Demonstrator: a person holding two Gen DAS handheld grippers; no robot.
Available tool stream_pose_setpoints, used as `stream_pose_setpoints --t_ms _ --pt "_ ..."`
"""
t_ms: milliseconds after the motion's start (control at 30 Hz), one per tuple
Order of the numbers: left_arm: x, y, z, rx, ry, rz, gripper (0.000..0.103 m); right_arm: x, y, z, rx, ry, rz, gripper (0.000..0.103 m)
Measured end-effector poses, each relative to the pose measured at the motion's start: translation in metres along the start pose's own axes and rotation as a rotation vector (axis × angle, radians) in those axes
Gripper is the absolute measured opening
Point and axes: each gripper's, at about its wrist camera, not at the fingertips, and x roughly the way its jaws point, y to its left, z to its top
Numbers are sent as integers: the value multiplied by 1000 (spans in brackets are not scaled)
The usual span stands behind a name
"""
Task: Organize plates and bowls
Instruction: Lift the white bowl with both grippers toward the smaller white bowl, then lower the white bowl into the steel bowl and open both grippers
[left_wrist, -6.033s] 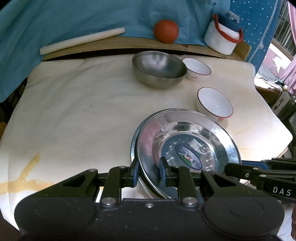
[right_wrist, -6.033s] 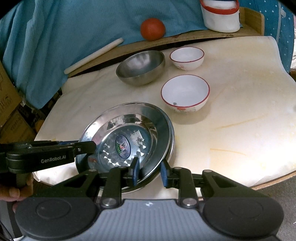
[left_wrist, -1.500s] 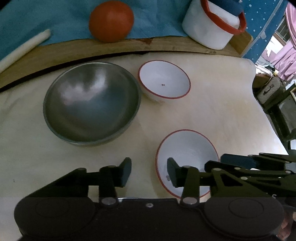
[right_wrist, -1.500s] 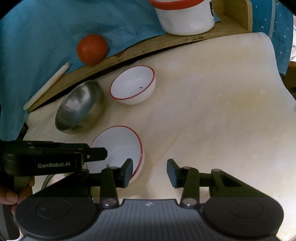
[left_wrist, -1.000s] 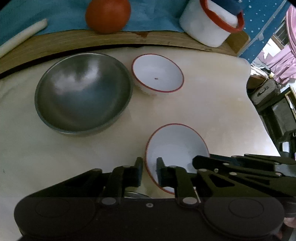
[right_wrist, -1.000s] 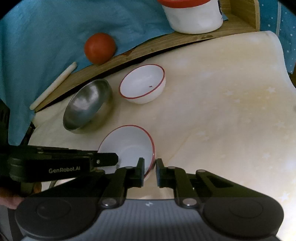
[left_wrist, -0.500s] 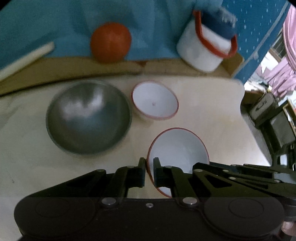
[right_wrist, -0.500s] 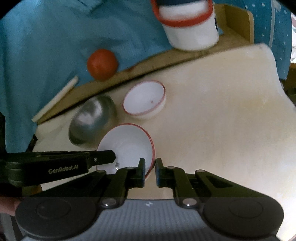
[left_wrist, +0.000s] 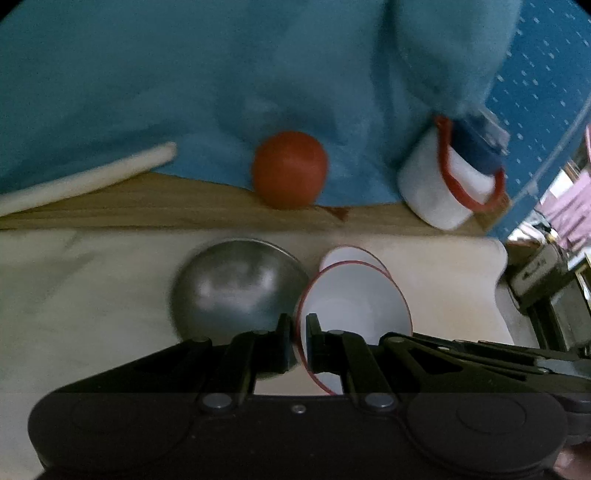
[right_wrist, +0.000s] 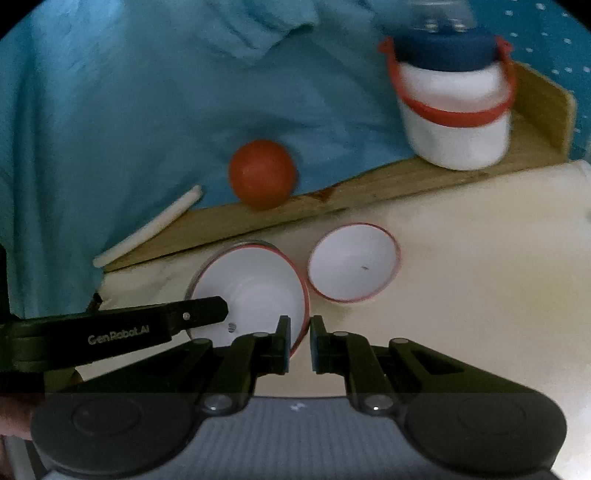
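You had the left gripper (left_wrist: 298, 341) pinched on the near rim of the red-rimmed white bowl (left_wrist: 351, 314), its jaws nearly together with only the thin wall between them. The right gripper (right_wrist: 298, 343) sat at the opposite edge of that same bowl (right_wrist: 255, 295), and its jaws stood slightly apart with the rim just at the left one; whether they truly gripped it could not be made out. The bowl hung tilted, ahead of both tools, in front of the steel bowl (left_wrist: 236, 291) and the second white bowl (right_wrist: 352, 263).

Judging by that, you were carrying it to nest in another bowl. Doing it well probably meant levelling it first, centring it over the target, and lowering until it seated before letting the jaws part. A thin rim held by one edge could swing or slip, so a slow, steady descent looked wise.
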Motion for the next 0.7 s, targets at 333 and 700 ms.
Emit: stream_pose_setpoints --t_ms 333,700 --pt "13 35 15 -71 -6 63 8 41 25 18 -60 45 31 12" --pt "35 52 19 -90 37 91 8 70 30 24 -95 96 15 12"
